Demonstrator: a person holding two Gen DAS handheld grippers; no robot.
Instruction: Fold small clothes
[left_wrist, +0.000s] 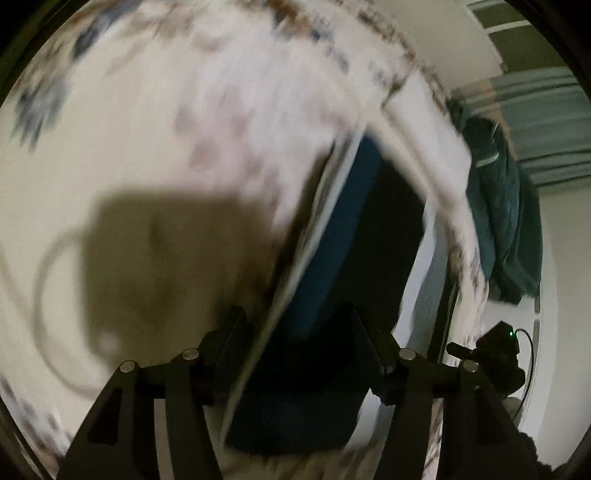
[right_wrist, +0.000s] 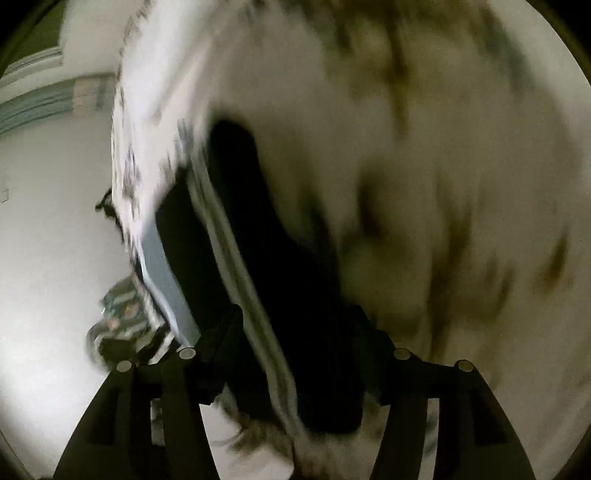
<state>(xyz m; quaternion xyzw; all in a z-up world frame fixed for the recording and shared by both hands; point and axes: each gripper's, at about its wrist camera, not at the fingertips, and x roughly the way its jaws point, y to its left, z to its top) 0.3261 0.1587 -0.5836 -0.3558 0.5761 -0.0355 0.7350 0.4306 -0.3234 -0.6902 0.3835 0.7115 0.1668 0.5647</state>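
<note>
Both views are blurred by motion. A dark blue garment with a white-striped edge (left_wrist: 332, 236) runs up from between the fingers of my left gripper (left_wrist: 295, 332), which looks shut on it. The same dark garment (right_wrist: 280, 295), with its white stripes, lies between the fingers of my right gripper (right_wrist: 295, 332), which also looks shut on it. The garment hangs over a white patterned bed cover (left_wrist: 129, 129), which also shows in the right wrist view (right_wrist: 443, 184).
A teal cloth (left_wrist: 506, 221) hangs at the right by a white wall. The other gripper (left_wrist: 495, 354) shows at the lower right. A striped item (right_wrist: 122, 317) lies on the pale floor at the left. A grey curtain (right_wrist: 37, 107) is at the far left.
</note>
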